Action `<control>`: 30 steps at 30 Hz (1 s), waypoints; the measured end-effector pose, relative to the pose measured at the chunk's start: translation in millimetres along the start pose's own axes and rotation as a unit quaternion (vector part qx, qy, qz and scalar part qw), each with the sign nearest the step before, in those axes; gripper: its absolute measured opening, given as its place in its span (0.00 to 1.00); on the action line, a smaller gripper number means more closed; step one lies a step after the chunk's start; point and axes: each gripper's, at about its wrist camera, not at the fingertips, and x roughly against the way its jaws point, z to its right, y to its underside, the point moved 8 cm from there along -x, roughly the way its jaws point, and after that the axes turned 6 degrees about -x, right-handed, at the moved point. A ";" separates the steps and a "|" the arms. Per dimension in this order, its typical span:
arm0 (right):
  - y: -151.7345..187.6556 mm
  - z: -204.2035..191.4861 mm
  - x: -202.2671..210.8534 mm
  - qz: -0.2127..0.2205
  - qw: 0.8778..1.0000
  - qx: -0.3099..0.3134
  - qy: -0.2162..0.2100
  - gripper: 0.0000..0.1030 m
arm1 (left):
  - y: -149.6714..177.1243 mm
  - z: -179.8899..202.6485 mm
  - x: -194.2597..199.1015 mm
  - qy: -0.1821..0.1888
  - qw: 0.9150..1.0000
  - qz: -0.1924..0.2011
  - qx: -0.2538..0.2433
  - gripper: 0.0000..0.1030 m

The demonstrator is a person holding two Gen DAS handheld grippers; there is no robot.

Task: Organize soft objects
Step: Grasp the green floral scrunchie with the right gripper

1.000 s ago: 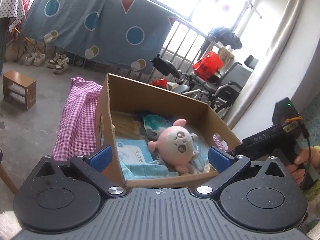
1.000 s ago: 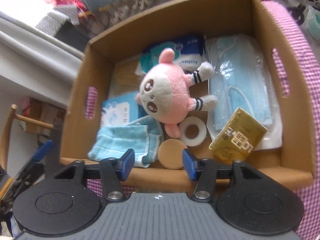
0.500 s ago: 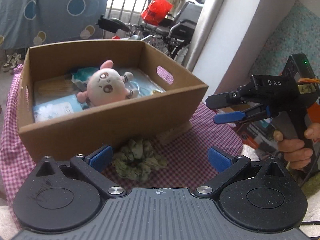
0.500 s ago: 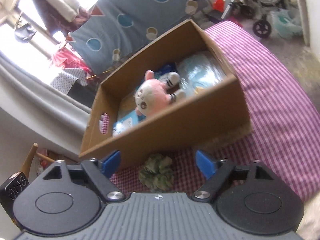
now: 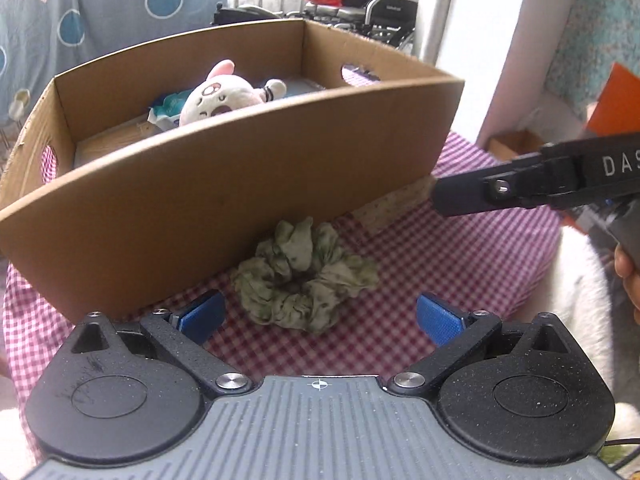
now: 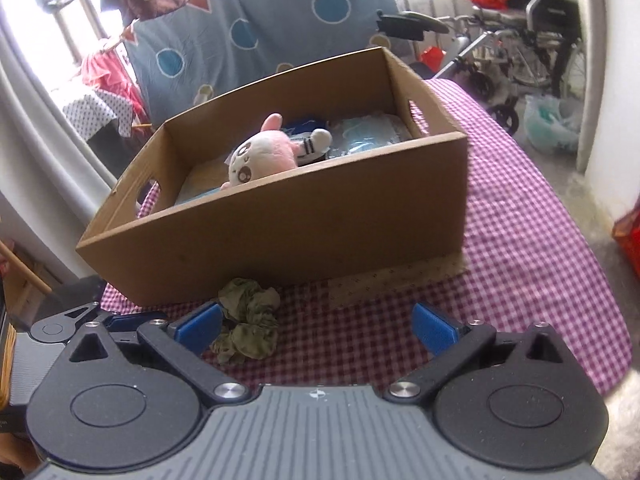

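Observation:
An olive-green fabric scrunchie (image 5: 306,276) lies on the pink checked tablecloth (image 5: 440,272) against the near wall of a cardboard box (image 5: 224,196). My left gripper (image 5: 318,316) is open and low, with the scrunchie between and just beyond its blue pads. My right gripper (image 6: 316,326) is open and empty; the scrunchie (image 6: 248,322) lies by its left pad. A pink and white plush toy (image 6: 264,154) lies in the box (image 6: 304,228) with blue packets. The right gripper's body also shows at the right of the left wrist view (image 5: 532,188).
A beige patterned cloth strip (image 6: 396,280) sticks out under the box's right corner. Wheelchairs (image 6: 532,36) and a blue patterned sheet (image 6: 256,28) stand behind the table. The tablecloth's edge (image 6: 592,280) drops off at the right.
Both grippers have dropped from above the box to table height in front of it. The scrunchie has come between the left gripper's pads. The right gripper's jaws have opened wider.

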 end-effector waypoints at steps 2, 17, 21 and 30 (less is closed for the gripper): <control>0.2 -7.9 -10.3 -0.003 1.000 0.010 -0.004 1.00 | 0.7 -1.4 -6.8 -0.011 1.000 -0.005 -0.005 0.99; 10.8 -35.2 -74.1 -0.075 0.996 0.023 -0.037 0.61 | 4.3 -14.9 -40.1 -0.015 1.000 -0.026 -0.001 0.68; 15.6 -39.7 -82.0 -0.091 0.995 0.026 -0.043 0.41 | -0.4 -17.6 -43.2 -0.011 1.000 -0.017 -0.003 0.59; 20.3 -48.2 -71.0 -0.094 0.993 0.026 -0.060 0.34 | -6.9 -13.3 -33.2 0.013 1.000 -0.006 0.008 0.56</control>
